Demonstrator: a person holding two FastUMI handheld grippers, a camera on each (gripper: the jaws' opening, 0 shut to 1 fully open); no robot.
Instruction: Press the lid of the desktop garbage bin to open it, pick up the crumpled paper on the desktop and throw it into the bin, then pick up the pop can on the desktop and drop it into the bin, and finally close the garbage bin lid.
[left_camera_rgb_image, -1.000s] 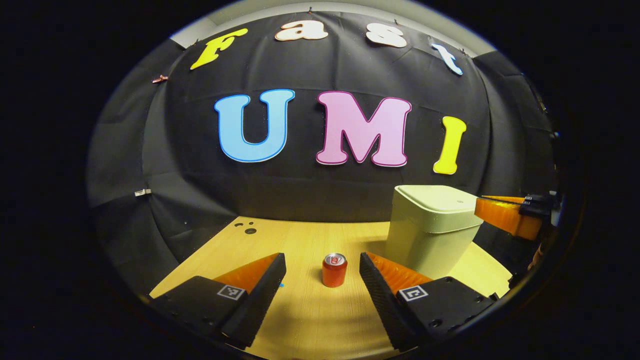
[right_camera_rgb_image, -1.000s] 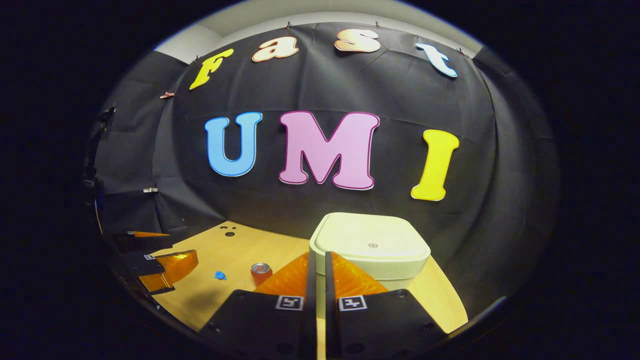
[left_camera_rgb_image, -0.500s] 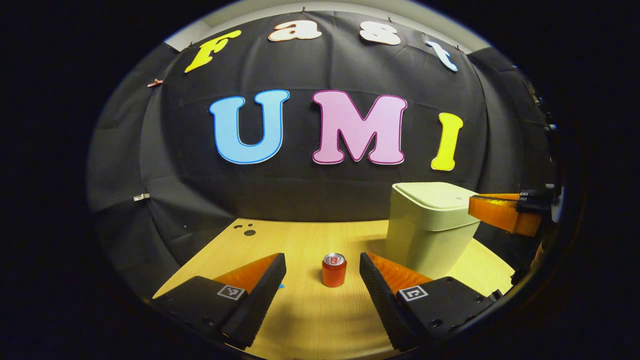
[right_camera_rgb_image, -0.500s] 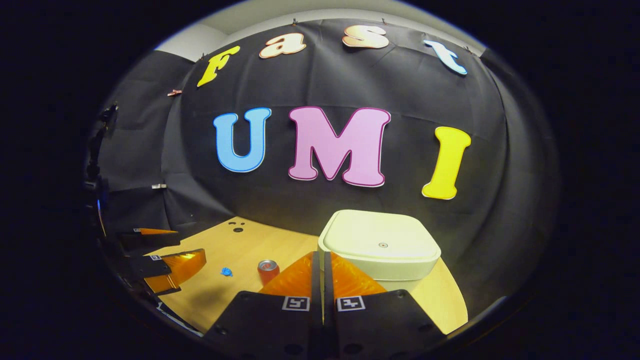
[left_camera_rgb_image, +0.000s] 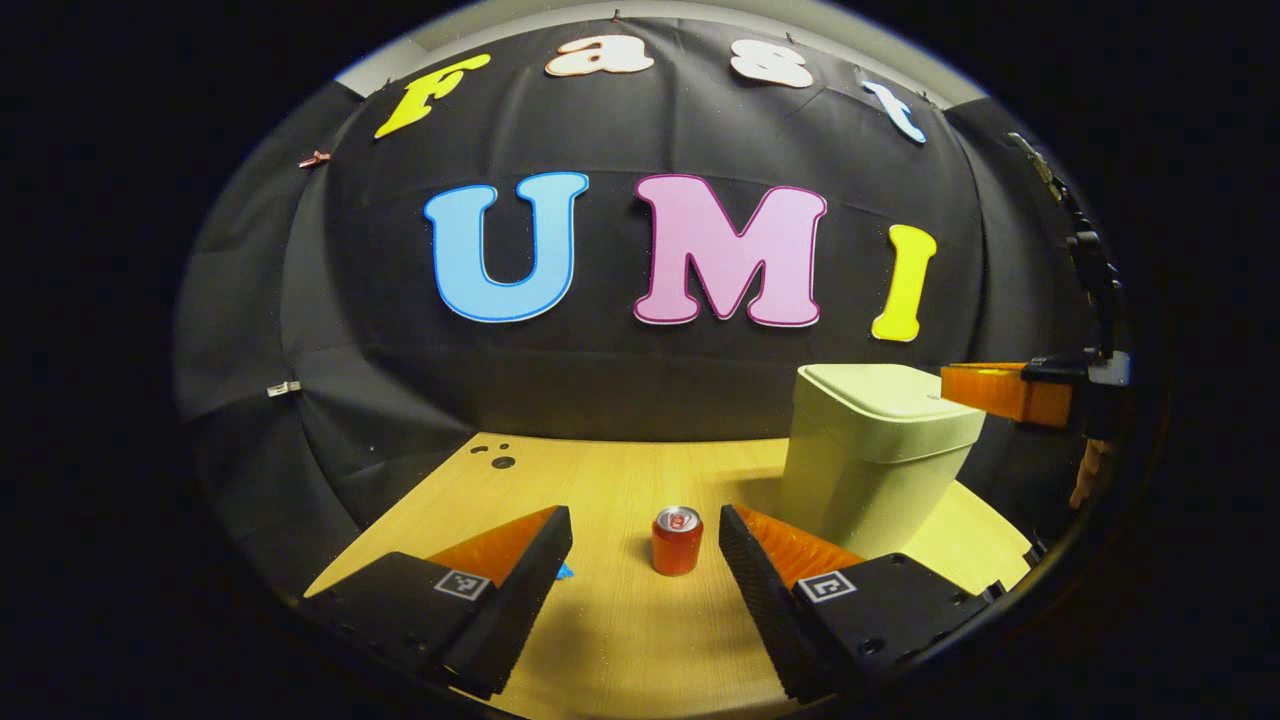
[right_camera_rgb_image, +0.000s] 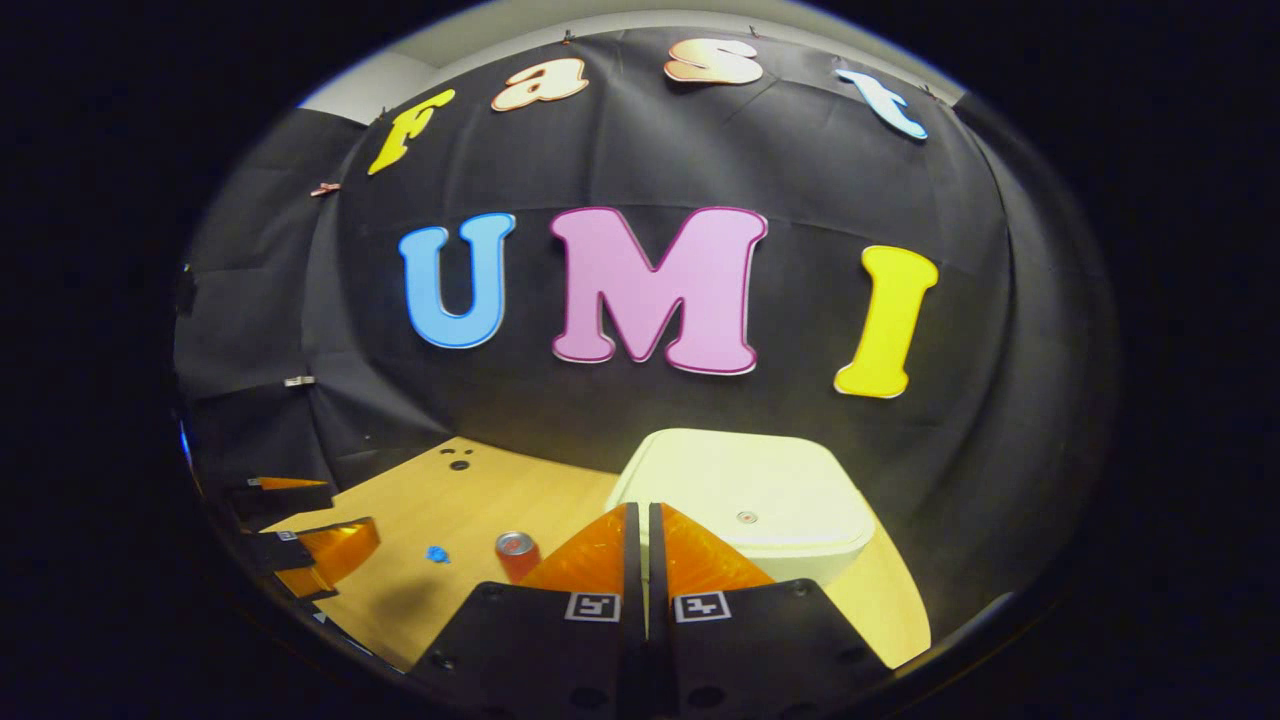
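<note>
The bin (right_camera_rgb_image: 745, 505) is seen standing on the surface (left_camera_rgb_image: 620, 480) with its lid (left_camera_rgb_image: 880, 385) down, so the opening press is judged not yet completed. In the right gripper view, the right gripper (right_camera_rgb_image: 643, 520) is held with its fingers pressed together, nothing between them, their tips at the near edge of the lid; whether the lid is actually touched cannot be told. The same gripper is also seen in the left gripper view, level with the lid at its right side.

The left gripper (left_camera_rgb_image: 645, 540) is held low over the surface with its fingers spread wide and empty. The can (left_camera_rgb_image: 677, 540) stands upright between and beyond them, apart from both. The crumpled paper (right_camera_rgb_image: 437, 553), a small blue scrap, lies on the surface to the left of the can.

Everything is judged to remain: opening the lid, binning paper, then can, and closing.
</note>
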